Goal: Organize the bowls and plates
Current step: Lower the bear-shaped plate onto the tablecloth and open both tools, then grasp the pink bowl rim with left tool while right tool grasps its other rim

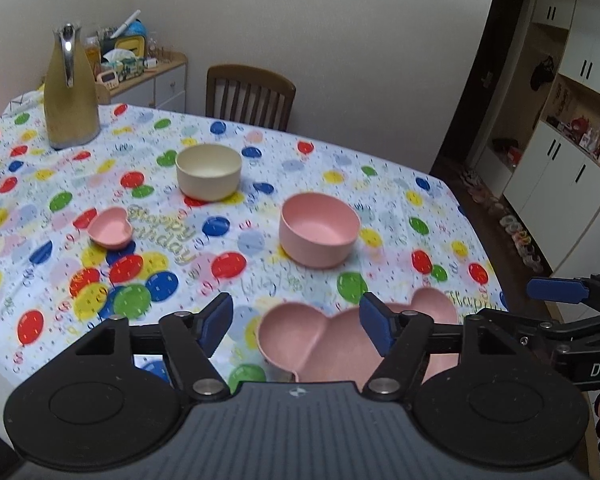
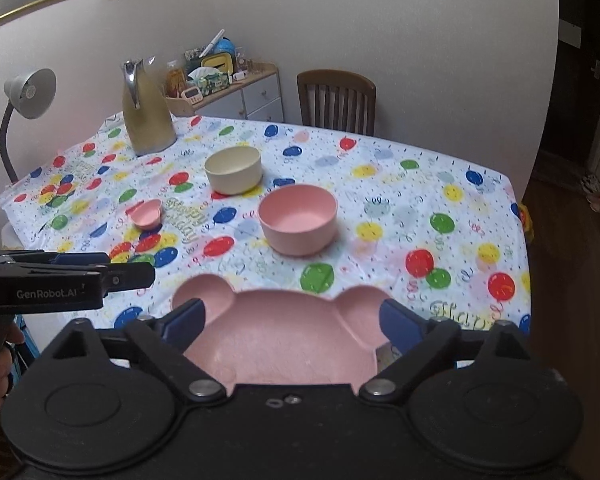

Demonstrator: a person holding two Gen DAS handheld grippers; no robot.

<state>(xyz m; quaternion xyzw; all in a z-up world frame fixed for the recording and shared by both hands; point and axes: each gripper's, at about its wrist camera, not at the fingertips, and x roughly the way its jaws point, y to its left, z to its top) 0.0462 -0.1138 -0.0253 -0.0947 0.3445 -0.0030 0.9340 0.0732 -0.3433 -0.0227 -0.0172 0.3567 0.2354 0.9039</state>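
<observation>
2 round bowls: pink bowl (image 2: 298,218) & cream bowl (image 2: 233,169); 1 small heart dish (image 1: 110,227), 1 bear plate (image 2: 284,336) between right gripper (image 2: 294,322) jaws, spread; left gripper (image 1: 296,320) jaws spread too.

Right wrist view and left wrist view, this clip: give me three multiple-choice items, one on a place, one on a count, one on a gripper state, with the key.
1. Where does the cream bowl stand relative to the pink round bowl?
A. Farther from the camera, toward the jug
B. Nested inside it
C. Nearer the camera

2. How many pink dishes are on the table?
A. One
B. Two
C. Three

3. How is the right gripper?
A. Shut on the cream bowl
B. Open, holding nothing
C. Shut on the jug

Key:
1 A, it sits apart, behind the pink bowl, nearer the jug.
2 C, the round bowl, the small heart dish and the large eared plate.
3 B, its fingers are spread above the plate's two ears.
</observation>
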